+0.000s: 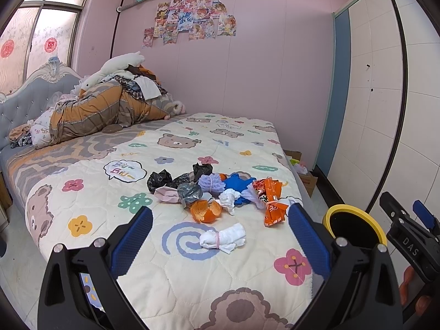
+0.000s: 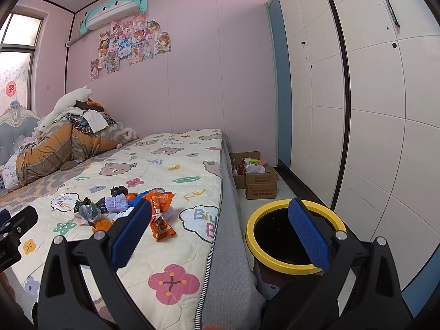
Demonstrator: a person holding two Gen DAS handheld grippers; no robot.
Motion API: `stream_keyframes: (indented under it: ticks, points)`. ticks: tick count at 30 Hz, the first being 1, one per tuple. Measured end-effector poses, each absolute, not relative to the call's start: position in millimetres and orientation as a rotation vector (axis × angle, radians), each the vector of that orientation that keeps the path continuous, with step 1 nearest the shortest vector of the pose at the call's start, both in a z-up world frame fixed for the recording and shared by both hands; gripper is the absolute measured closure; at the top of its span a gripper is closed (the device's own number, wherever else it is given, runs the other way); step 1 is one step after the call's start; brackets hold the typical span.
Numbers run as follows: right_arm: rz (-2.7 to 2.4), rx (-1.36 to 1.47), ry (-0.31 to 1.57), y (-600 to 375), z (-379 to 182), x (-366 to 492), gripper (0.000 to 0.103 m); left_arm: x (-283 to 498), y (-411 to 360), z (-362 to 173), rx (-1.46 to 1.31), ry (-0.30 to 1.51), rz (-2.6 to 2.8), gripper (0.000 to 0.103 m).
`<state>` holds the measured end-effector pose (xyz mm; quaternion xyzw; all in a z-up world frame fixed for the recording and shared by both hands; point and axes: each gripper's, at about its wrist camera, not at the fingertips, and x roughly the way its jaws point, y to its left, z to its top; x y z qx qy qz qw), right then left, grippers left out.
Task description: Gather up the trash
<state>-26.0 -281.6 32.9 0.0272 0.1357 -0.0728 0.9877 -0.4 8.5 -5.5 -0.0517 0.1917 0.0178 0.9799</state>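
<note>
Above the quilted bed (image 1: 170, 280), we see the left gripper (image 1: 220, 236) with jaws spread wide, holding nothing; a white tissue bundle (image 1: 223, 238) lies between them. The right gripper (image 2: 220, 229) gapes equally, empty, over the bed's edge. The trash pile (image 1: 214, 192) sits mid-quilt, the yellow-rimmed bin (image 2: 295, 266) beside the bed.

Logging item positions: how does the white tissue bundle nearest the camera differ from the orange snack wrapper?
The white tissue bundle is plain white and lies apart from the pile; the orange snack wrapper is printed, shiny and lies at the pile's right edge. The bundle sits nearer the camera. Both are tied at the middle and rest on the bed quilt.
</note>
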Motion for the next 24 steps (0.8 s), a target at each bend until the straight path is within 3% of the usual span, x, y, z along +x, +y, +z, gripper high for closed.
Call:
stream_keyframes:
  ticks: [24]
  points:
    - [-0.145,0.054,0.28,-281.9,27.9,-20.7,0.008,-1.2,7.7,-14.2,-0.119,0.406,0.037,0.008]
